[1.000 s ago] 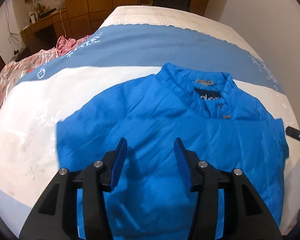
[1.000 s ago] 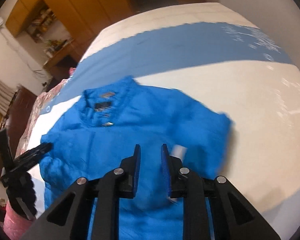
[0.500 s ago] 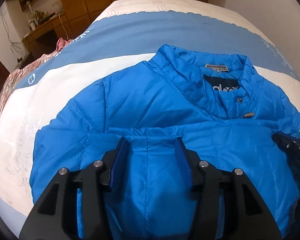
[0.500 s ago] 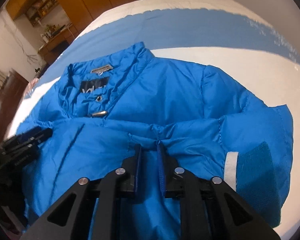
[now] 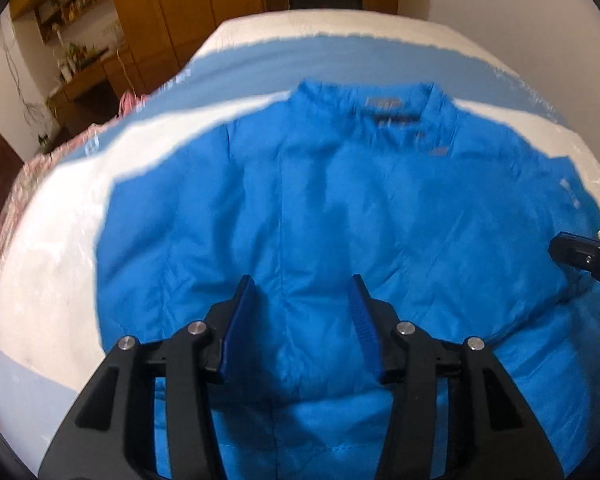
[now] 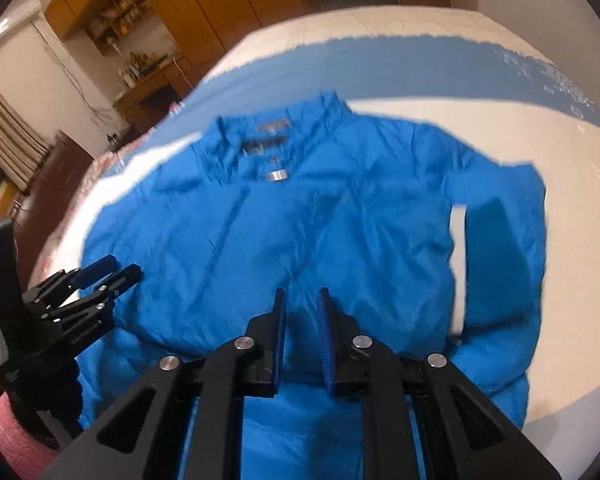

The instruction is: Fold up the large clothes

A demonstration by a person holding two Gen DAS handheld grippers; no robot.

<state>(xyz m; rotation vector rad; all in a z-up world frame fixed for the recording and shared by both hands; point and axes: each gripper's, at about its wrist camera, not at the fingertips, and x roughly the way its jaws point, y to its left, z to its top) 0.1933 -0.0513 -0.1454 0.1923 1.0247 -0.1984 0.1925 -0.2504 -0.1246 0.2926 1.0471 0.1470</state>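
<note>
A bright blue padded jacket (image 5: pixel 340 216) lies front up on the bed, collar (image 5: pixel 380 100) at the far end, sleeves folded in over the body. It also shows in the right wrist view (image 6: pixel 320 216). My left gripper (image 5: pixel 302 284) is open and empty, above the jacket's lower left part. My right gripper (image 6: pixel 300 298) is open a little and empty, above the lower middle. A folded cuff with a dark patch (image 6: pixel 496 256) lies at the right. Each gripper shows in the other's view: the right (image 5: pixel 580 254), the left (image 6: pixel 100 274).
The bed cover (image 5: pixel 60 240) is white with a wide blue band (image 5: pixel 340 56) beyond the collar. A pink patterned cloth (image 5: pixel 16 192) lies along the bed's left edge. Wooden cabinets (image 5: pixel 172 4) and a desk stand behind the bed. A white wall is at the right.
Both grippers have pulled back and up from the jacket. The right gripper's jaws have opened a little and no longer pinch the fabric. The left gripper stayed open.
</note>
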